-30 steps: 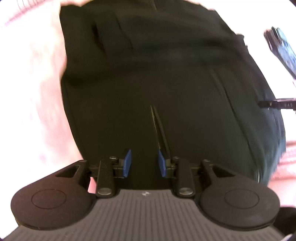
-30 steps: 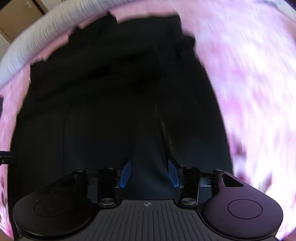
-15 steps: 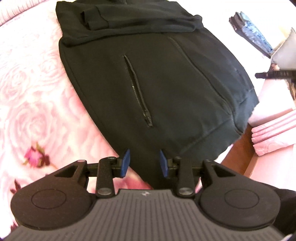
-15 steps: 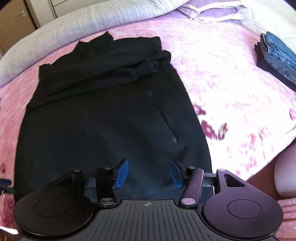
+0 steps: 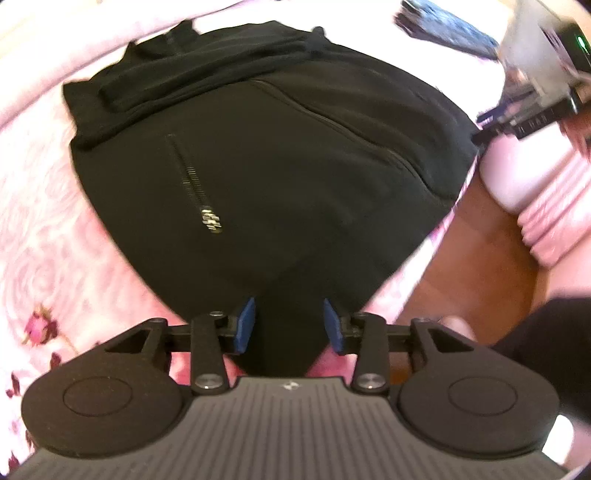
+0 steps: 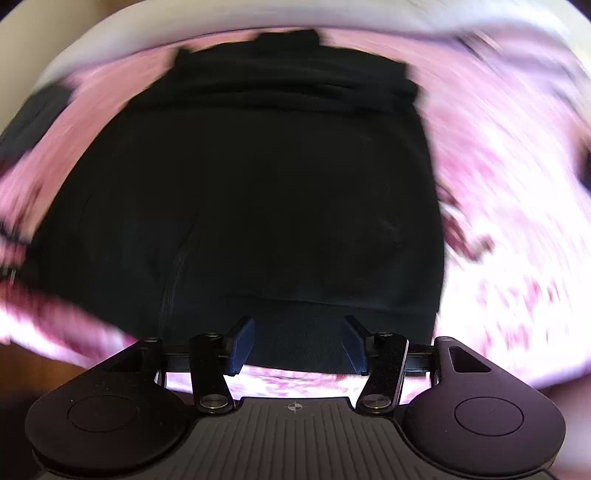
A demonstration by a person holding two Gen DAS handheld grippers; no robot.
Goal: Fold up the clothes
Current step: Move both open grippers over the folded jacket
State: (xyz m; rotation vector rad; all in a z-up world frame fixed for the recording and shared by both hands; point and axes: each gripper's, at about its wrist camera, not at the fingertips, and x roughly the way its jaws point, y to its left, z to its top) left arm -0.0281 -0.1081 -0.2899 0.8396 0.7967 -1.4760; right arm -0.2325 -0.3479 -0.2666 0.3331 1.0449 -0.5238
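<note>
A black zip jacket (image 5: 288, 155) lies flat on a pink floral bedspread (image 5: 44, 229), its sleeves folded across the far end. A pocket zipper (image 5: 195, 192) shows on its left half. My left gripper (image 5: 290, 321) hovers over the jacket's near corner. Its jaws are opening, and the cloth lies between the blue pads (image 5: 245, 321) without being pressed. In the blurred right wrist view the jacket (image 6: 258, 184) fills the middle. My right gripper (image 6: 299, 343) stands open over the near hem, with the hem band between its pads and untouched.
A stack of folded dark jeans (image 5: 443, 33) lies on the bed at the far right. Wooden floor (image 5: 480, 251) and a pink bed edge (image 5: 554, 229) show to the right. A pale quilt (image 6: 110, 48) runs along the bed's far side.
Both grippers have drawn back from close over the jacket's middle to its near hem. Both pairs of jaws stand wider than before, and both views have rolled.
</note>
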